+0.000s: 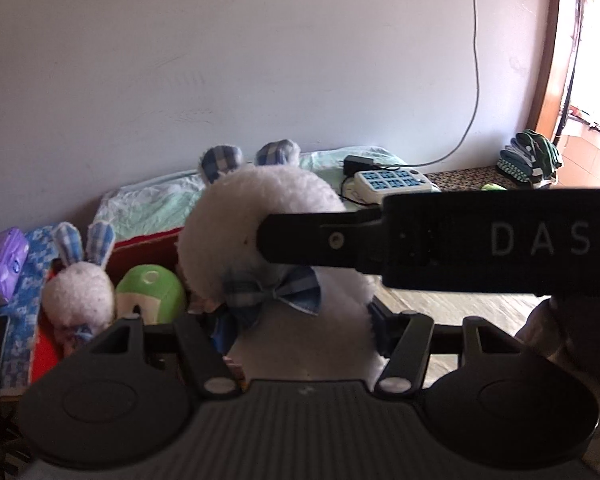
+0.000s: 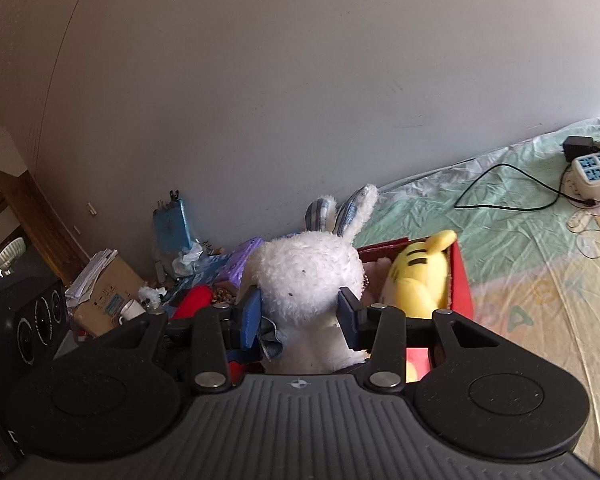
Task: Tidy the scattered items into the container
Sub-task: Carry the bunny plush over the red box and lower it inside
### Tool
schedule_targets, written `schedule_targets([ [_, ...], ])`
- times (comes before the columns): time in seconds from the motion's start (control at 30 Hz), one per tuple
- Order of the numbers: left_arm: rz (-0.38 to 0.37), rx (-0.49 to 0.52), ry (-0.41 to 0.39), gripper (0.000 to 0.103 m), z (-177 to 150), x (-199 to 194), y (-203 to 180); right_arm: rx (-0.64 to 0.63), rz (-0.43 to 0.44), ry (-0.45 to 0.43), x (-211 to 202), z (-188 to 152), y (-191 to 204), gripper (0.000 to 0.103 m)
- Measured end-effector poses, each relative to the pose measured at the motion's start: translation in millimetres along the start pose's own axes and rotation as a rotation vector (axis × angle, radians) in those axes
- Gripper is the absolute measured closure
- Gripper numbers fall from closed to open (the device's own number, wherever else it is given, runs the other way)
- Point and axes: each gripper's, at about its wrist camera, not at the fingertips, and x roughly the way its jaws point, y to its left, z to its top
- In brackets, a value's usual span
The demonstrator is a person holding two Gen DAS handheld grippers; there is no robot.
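White plush rabbit (image 2: 304,276) pinched between the right gripper (image 2: 300,312) pads above a red box (image 2: 460,280), yellow plush (image 2: 416,280) inside the box, second rabbit (image 1: 268,216) clamped in the left gripper (image 1: 296,320), smaller rabbit (image 1: 80,288) and green toy (image 1: 152,292) in the box, power strip (image 1: 392,184) on the bedsheet (image 2: 520,248) beyond.

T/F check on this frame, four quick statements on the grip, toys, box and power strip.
1. The right gripper is shut on the white plush bunny. True.
2. The power strip lies inside the red box. False: it sits on the bedsheet, away from the box.
3. A yellow plush toy lies in the red box. True.
4. The held bunny's bow tie is red. False: it is blue plaid.
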Motion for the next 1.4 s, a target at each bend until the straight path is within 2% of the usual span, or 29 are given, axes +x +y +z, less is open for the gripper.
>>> schedule_targets([
  [0.3,0.122,-0.026,-0.011,0.04,-15,3,48,-0.083,0.091,-0.006,48,-15,19,0.059],
  [0.5,0.216,-0.001,0.022,0.04,-24,18,77,-0.181,0.113,-0.029,78,-34,37,0.06],
  [0.7,0.299,0.083,0.043,0.04,-27,30,89,-0.178,0.123,-0.049,104,-43,39,0.062],
  [0.8,0.315,0.106,0.06,0.037,-30,35,98,-0.194,0.119,-0.06,111,-47,42,0.063],
  [0.93,0.308,0.151,0.078,0.036,-38,39,103,-0.207,0.114,-0.037,116,-53,42,0.065],
  [1.1,0.217,0.146,0.079,0.033,-46,35,110,-0.238,0.105,-0.006,115,-58,41,0.069],
  [1.2,0.191,0.164,0.061,0.033,-51,31,110,-0.254,0.102,0.026,112,-57,41,0.07],
  [1.33,0.178,0.192,0.039,0.02,-53,22,112,-0.249,0.116,0.108,109,-54,37,0.074],
  [1.4,0.178,0.192,0.035,0.018,-54,18,115,-0.2,0.124,0.15,107,-51,30,0.073],
])
